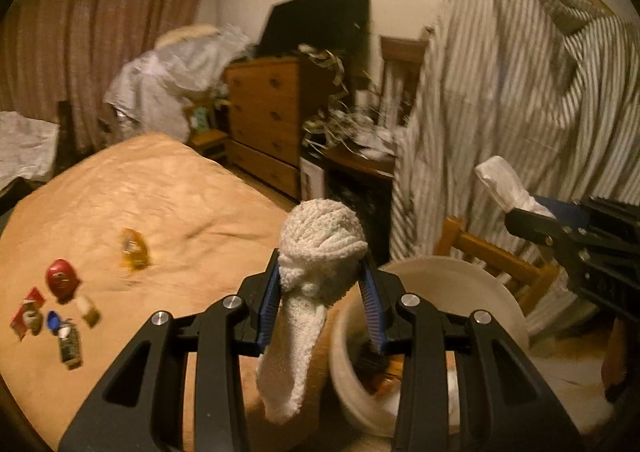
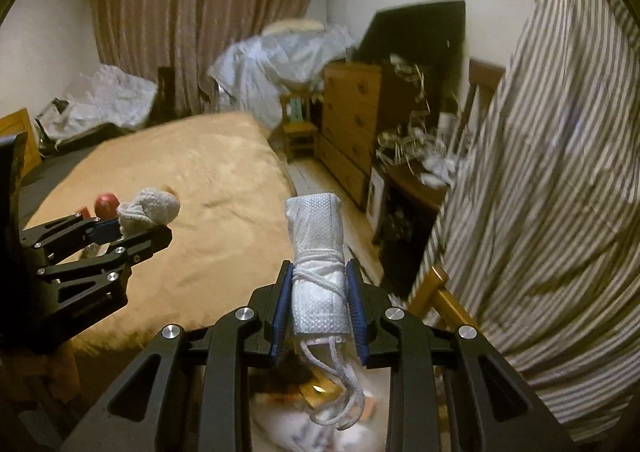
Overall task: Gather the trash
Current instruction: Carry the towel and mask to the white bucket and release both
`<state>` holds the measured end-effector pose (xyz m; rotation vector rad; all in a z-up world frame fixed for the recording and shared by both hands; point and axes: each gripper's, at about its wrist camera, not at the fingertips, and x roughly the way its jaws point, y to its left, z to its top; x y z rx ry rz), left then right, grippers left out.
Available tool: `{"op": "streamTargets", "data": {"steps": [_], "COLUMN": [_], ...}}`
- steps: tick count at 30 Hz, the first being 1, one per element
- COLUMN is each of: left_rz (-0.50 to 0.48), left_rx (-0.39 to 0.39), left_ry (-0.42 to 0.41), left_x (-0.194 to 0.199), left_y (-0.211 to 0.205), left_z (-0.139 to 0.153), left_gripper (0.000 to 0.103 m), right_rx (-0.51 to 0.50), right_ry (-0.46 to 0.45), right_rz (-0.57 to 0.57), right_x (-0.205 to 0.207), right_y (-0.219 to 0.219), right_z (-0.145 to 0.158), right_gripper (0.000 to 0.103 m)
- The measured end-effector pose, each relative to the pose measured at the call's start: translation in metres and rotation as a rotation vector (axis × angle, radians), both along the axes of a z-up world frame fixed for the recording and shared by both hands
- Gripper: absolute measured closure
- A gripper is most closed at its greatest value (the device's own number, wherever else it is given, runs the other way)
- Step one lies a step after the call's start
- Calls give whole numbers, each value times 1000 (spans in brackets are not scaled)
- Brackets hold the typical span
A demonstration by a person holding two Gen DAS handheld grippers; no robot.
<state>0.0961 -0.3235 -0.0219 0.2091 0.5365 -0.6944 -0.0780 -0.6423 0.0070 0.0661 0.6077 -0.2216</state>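
My left gripper (image 1: 322, 284) is shut on a knotted white terry cloth (image 1: 316, 252), its tail hanging down between the fingers. It hovers beside a white bin (image 1: 460, 272) with wrappers inside. My right gripper (image 2: 318, 300) is shut on a rolled white face mask (image 2: 316, 248) wound with its strings, over the trash in the bin (image 2: 320, 396). Each gripper shows in the other's view: the right gripper (image 1: 532, 211) at the right edge, the left gripper (image 2: 136, 228) at the left. On the tan bed (image 1: 160, 191) lie a yellow wrapper (image 1: 134, 250), a red cap (image 1: 60, 278) and small scraps (image 1: 68, 340).
A striped sheet (image 1: 520, 91) drapes over a wooden frame (image 1: 496, 256) on the right. A wooden dresser (image 1: 264, 119), a dark screen (image 1: 320, 19) and a cluttered side table (image 1: 360, 147) stand at the back. Curtains (image 2: 200, 31) and covered bundles (image 2: 272, 55) line the far wall.
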Motion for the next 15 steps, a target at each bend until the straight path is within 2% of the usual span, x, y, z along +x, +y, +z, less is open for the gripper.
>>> {"op": "streamTargets", "data": {"steps": [7, 12, 15], "left_rz": [-135, -209, -230], "left_rx": [89, 158, 187], "left_ry": [127, 215, 253], "left_x": [9, 17, 19], "left_y": [-43, -67, -74], "left_z": [-27, -49, -60], "left_gripper": [68, 68, 68], "right_rx": [95, 141, 182], "right_ry": [209, 370, 419], "right_rz": [27, 58, 68], "right_x": [35, 61, 66], "right_y": [-58, -73, -74], "right_z": [-29, -63, -78], "right_gripper": [75, 75, 75]}}
